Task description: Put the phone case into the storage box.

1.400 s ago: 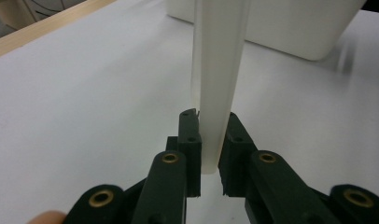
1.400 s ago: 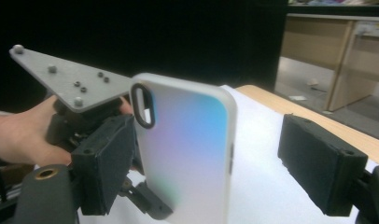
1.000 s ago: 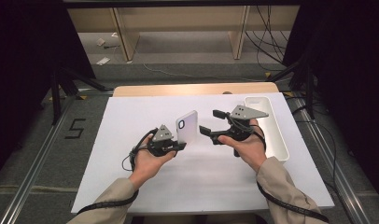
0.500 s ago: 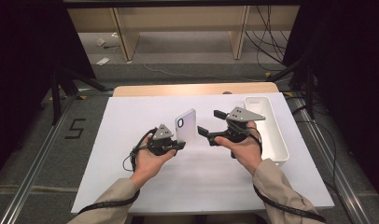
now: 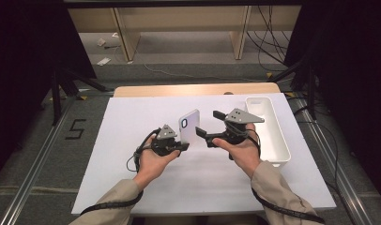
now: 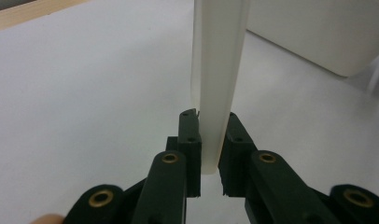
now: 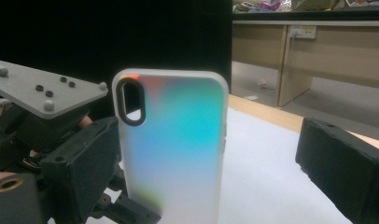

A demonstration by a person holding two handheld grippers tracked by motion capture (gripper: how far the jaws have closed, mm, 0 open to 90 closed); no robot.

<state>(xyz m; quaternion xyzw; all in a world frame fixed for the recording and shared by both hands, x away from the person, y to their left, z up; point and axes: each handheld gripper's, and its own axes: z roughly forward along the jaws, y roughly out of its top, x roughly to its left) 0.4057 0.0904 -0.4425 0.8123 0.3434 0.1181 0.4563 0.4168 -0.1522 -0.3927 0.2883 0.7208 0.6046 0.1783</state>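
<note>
Left tongs point(image 5: 183, 146) clamped on lower end of phone case point(image 5: 188, 125), held upright above white desk point(image 5: 132, 122), long axis vertical; right tongs point(image 5: 208, 126) spread apart just beside case, flanking it; white bin point(image 5: 282, 140) beyond, untouched.
</note>
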